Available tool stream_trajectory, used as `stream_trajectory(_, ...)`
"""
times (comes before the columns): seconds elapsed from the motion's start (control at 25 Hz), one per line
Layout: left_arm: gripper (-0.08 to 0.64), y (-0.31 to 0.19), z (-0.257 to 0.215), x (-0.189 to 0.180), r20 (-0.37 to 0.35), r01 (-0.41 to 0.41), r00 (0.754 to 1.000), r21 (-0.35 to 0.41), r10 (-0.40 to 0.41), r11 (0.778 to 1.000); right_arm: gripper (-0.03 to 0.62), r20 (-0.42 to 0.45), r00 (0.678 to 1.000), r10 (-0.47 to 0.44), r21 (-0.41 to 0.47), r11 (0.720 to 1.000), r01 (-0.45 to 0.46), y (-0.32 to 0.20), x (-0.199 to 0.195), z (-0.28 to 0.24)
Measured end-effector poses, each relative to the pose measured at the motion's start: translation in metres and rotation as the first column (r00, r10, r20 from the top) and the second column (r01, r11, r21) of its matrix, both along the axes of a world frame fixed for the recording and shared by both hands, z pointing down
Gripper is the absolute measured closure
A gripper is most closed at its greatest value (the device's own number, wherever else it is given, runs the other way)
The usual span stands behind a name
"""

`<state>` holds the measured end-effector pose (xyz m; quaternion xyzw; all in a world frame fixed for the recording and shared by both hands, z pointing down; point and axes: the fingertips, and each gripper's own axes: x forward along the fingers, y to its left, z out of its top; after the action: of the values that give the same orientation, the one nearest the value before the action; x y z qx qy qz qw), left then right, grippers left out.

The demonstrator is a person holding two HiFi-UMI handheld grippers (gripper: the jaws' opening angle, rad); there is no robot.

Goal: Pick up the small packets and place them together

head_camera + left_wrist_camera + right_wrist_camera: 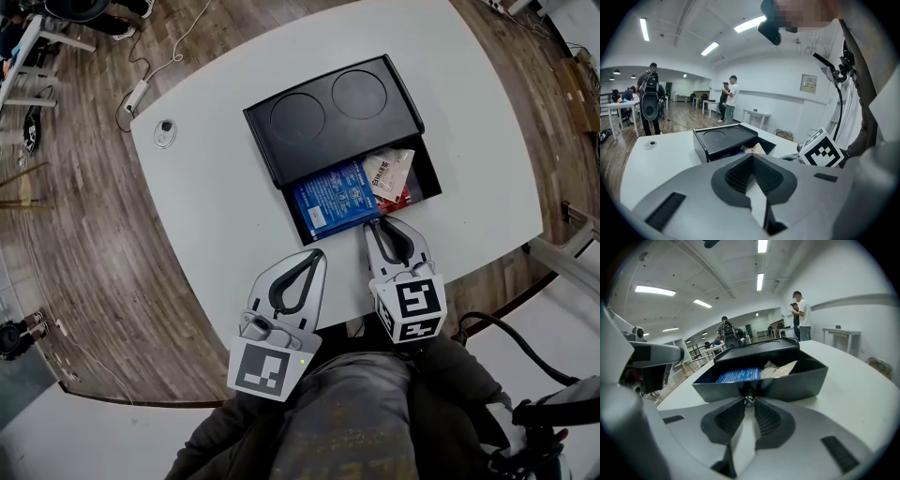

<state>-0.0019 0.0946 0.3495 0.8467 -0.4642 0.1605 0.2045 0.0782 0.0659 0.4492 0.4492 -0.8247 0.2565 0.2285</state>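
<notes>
A black box (337, 112) with two round hollows on top stands on the white table (216, 206). Its drawer (787, 385) is pulled out toward me. Inside lie a blue packet (336, 199), a beige packet (389, 171) and a red packet (401, 199). The blue packet (739, 375) and beige packet (780, 369) also show in the right gripper view. My right gripper (375, 223) is shut on the small metal knob (749, 401) on the drawer's front. My left gripper (317, 253) hovers just left of it over the table, shut and empty.
A small round disc (165, 132) lies at the table's far left corner. A power strip (138, 94) with cables lies on the wooden floor beyond. The table's near edge is right under my grippers. Several people (729, 98) stand in the room behind.
</notes>
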Motion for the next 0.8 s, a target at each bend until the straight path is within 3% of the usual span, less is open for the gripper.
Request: stream_trajectory(0.8,0.557,-0.009,-0.002,0.014,-0.011,-0.022,1.0,-0.011,0.021,1.0,0.522,-0.005,1.0,-0.024,-0.025,0.999,0.024,0.004,-0.002,0.002)
